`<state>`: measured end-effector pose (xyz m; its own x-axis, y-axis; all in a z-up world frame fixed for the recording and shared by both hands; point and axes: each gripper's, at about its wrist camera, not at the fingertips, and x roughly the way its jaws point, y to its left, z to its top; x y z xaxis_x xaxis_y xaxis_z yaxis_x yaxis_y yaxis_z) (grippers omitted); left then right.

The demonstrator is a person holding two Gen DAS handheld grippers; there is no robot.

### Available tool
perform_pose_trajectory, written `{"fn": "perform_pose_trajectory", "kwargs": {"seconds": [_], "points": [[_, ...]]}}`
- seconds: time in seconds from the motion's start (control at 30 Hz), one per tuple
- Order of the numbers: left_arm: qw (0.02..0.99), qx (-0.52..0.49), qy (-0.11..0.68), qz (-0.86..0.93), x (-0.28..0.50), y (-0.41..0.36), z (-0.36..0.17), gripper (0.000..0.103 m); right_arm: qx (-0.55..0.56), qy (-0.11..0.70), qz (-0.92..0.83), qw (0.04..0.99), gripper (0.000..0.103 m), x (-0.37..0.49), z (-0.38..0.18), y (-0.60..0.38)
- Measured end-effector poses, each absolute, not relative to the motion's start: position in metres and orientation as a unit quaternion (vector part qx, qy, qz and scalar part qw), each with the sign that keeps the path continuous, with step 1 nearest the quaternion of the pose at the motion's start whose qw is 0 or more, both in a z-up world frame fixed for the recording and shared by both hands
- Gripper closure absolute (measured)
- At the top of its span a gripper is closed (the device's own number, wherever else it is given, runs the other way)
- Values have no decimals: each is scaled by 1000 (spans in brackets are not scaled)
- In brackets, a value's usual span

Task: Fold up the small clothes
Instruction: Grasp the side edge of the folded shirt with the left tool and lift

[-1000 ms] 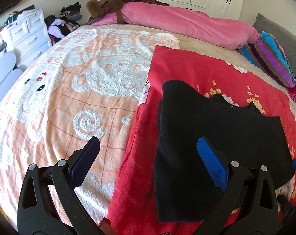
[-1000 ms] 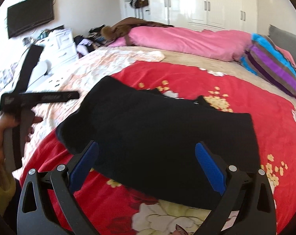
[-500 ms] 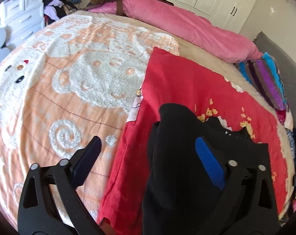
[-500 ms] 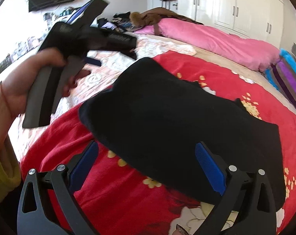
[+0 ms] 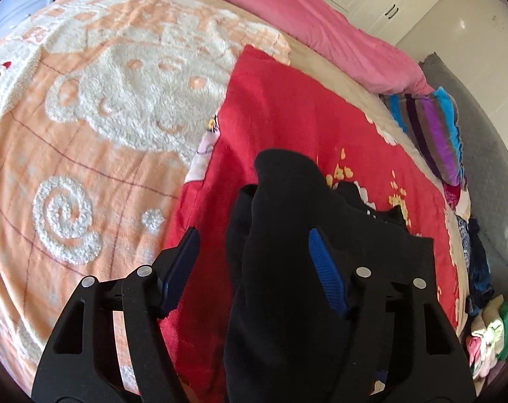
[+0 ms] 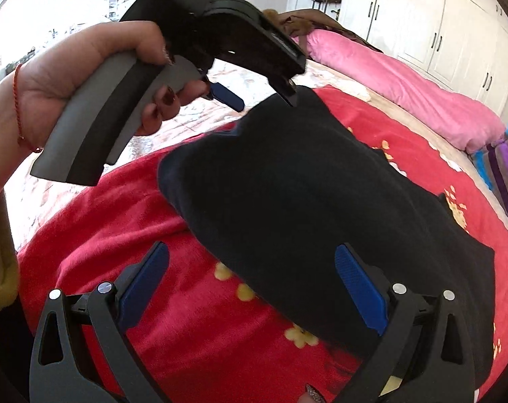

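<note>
**Both grippers spread above a dark garment on the red blanket**

A black, soft fabric garment (image 6: pixel 321 208) lies partly folded on a red fleece blanket with yellow flowers (image 6: pixel 119 221), which covers the near side of the bed beside a peach and white plush blanket with a bear pattern (image 5: pixel 96 127). The left gripper (image 5: pixel 254 262) hovers over the garment's near left edge, its blue-padded fingers (image 5: pixel 324 268) spread wide with nothing between them. The right gripper (image 6: pixel 254 278) hangs above the garment's lower edge, fingers likewise apart and empty. The person's left hand (image 6: pixel 96 67) grips the left gripper's grey handle. A long pink bolster pillow (image 5: pixel 314 33) lies along the far side of the bed.
</note>
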<state>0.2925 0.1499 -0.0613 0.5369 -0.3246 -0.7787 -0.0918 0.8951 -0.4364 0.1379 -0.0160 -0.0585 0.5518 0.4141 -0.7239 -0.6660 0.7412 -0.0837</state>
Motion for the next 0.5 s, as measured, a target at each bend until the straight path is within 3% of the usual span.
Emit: {"fn": "perform_pose_trajectory", "kwargs": {"seconds": [0.3, 0.4, 0.47, 0.5], "points": [[847, -209, 483, -77, 303, 148, -70, 45, -203, 367, 301, 856, 7, 148, -77, 2], [845, -207, 486, -78, 306, 147, -72, 46, -196, 371, 296, 858, 23, 155, -80, 5], [845, -204, 487, -78, 307, 145, -73, 47, -180, 372, 296, 861, 41, 161, -78, 3], [845, -203, 488, -79, 307, 144, -73, 47, -163, 373, 295, 864, 57, 164, -76, -2]]}}
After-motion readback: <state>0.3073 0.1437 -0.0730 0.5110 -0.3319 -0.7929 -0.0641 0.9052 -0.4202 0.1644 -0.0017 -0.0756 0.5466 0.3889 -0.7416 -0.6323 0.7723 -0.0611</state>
